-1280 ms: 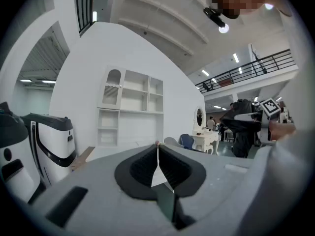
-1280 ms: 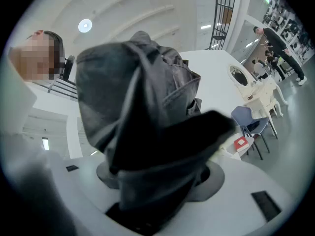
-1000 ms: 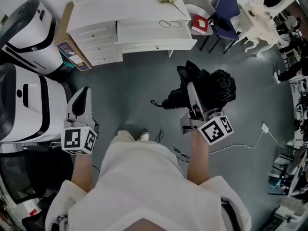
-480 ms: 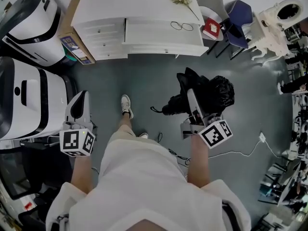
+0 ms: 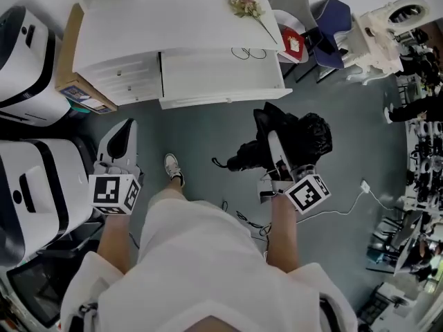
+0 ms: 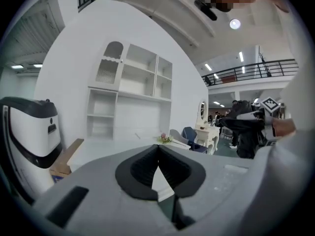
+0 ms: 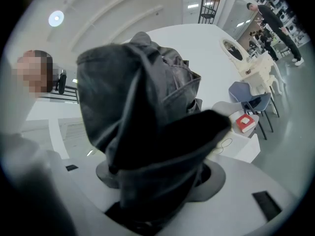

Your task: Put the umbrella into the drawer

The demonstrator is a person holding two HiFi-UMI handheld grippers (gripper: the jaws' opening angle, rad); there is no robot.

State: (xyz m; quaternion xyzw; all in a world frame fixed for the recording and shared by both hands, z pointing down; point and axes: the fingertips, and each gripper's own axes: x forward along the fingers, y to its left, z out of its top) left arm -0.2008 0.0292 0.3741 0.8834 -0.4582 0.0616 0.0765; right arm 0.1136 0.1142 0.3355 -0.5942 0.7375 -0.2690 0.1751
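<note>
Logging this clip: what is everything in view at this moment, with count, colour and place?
umbrella: one, black, folded, in the right gripper
desk: one, white, with drawers, top of head view
flowers: one sprig, pink, on the desk
glasses: one pair, dark, on the desk
book: one, red, right of the desk
chairs: two, one blue and one grey, right of the desk
vanity: one, white, far right
cardboard box: one, brown, left of the desk
machines: two, white and black, left edge
cable: one, white, on the floor
shoe: one, white
left gripper: white, shut, empty
right gripper: white, shut on the umbrella
</note>
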